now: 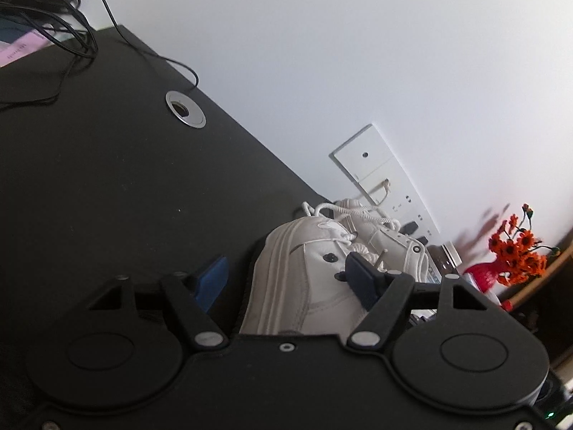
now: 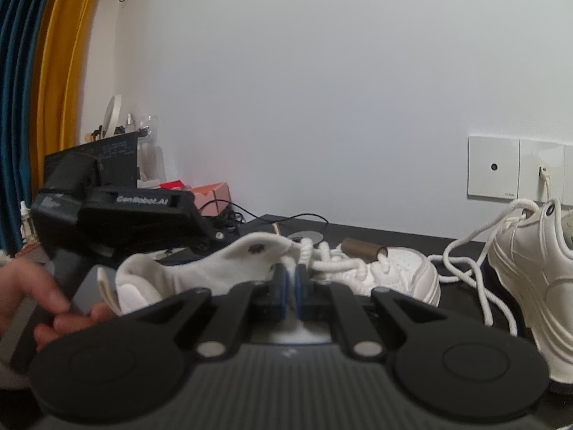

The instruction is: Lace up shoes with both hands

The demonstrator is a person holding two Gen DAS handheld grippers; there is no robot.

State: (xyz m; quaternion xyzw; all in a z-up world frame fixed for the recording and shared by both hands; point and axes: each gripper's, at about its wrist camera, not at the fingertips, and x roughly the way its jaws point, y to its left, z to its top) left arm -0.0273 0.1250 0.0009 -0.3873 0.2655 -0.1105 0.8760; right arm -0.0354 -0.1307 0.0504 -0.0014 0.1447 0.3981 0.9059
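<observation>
A white sneaker (image 1: 304, 286) lies on the black table (image 1: 107, 197), heel toward the left wrist camera. My left gripper (image 1: 286, 277) stands open astride its heel end; the left blue pad (image 1: 211, 279) is clear of the shoe and the right pad (image 1: 361, 276) sits by the eyelets. In the right wrist view the same sneaker (image 2: 215, 272) lies just ahead, and my right gripper (image 2: 290, 286) is shut on its white lace (image 2: 322, 261). A second white sneaker (image 2: 537, 286) stands at the right with loose laces (image 2: 465, 268).
The left gripper's black body (image 2: 136, 211) and a hand (image 2: 35, 304) fill the left of the right wrist view. Cables (image 1: 71, 36) and a metal grommet (image 1: 185, 109) are on the table. Wall plates (image 2: 494, 166), a jar (image 1: 447, 254) and a red vase of orange flowers (image 1: 515, 254) stand behind.
</observation>
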